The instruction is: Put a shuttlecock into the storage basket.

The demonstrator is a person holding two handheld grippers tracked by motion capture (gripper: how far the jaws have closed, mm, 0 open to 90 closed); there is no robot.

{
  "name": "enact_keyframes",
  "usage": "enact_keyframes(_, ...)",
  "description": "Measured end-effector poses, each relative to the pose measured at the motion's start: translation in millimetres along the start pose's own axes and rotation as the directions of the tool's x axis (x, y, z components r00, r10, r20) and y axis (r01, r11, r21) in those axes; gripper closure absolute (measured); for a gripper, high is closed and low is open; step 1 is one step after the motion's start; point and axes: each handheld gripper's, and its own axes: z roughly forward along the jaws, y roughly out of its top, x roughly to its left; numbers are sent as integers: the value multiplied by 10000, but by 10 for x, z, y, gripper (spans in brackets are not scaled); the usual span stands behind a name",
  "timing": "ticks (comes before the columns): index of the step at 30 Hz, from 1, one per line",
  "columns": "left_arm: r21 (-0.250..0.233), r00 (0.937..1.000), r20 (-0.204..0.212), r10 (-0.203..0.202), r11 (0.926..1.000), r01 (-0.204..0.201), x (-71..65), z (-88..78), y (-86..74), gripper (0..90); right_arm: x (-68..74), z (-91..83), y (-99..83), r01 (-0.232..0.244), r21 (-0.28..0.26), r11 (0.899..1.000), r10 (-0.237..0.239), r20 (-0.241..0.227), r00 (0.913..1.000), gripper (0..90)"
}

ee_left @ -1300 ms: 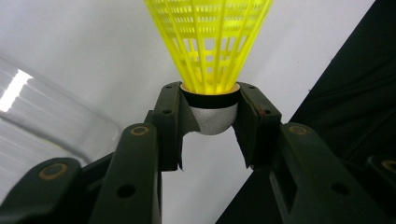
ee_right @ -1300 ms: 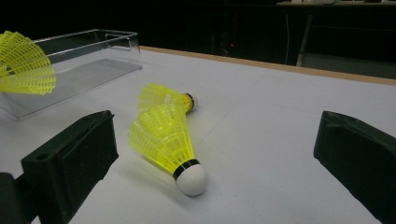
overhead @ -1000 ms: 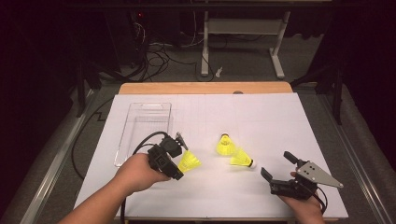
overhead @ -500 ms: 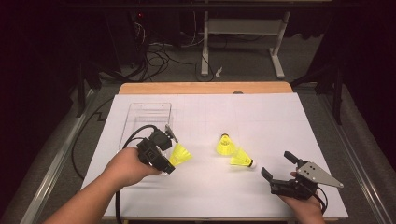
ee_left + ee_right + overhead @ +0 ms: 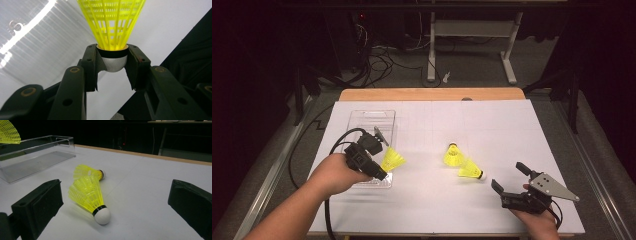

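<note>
The left gripper [image 5: 384, 170] was clamped on a yellow shuttlecock [image 5: 393, 160], its pads [image 5: 93, 62] pressing on either side of the rounded cork base while the plastic skirt fanned out ahead of the jaws. In the high view this shuttlecock hung at the near right corner of the clear plastic tray [image 5: 362, 116], which sat on the left side of the white table [image 5: 492, 120]; whether it was already over the tray's floor or just beside the rim was hard to tell.

Two more shuttlecocks lay on the table right of centre, just beside each other: the farther one [image 5: 453, 155] and the nearer one [image 5: 471, 170], on its side with its white cork toward the right gripper [image 5: 508, 186]. That gripper rested at the near right with its jaws wide apart and nothing between them.

A shuttlecock like these was probably very light, with a springy, open lattice skirt that would buckle or slip under a squeeze. The firm cork, ringed by a black band, looked the safer place to take hold, as the left gripper had done. Being so light and round-nosed, a lying one could roll or skid away when nudged.
</note>
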Motion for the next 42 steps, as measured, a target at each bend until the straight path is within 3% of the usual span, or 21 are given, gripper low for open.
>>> enact_keyframes(18,-8,9969,-222,-752,9972,752,282,-75,-195,648,-2,-3,-1,-11,-11,10000,11,3,10000,2)
enact_keyframes(31,-201,9866,-355,-1594,9871,1588,527,-106,-387,649,5,5,-4,-5,38,10000,5,8,10000,2)
enact_keyframes(42,-157,9790,-494,-1980,9802,1975,670,-116,-507,649,6,5,-5,-11,62,10000,11,15,10000,1)
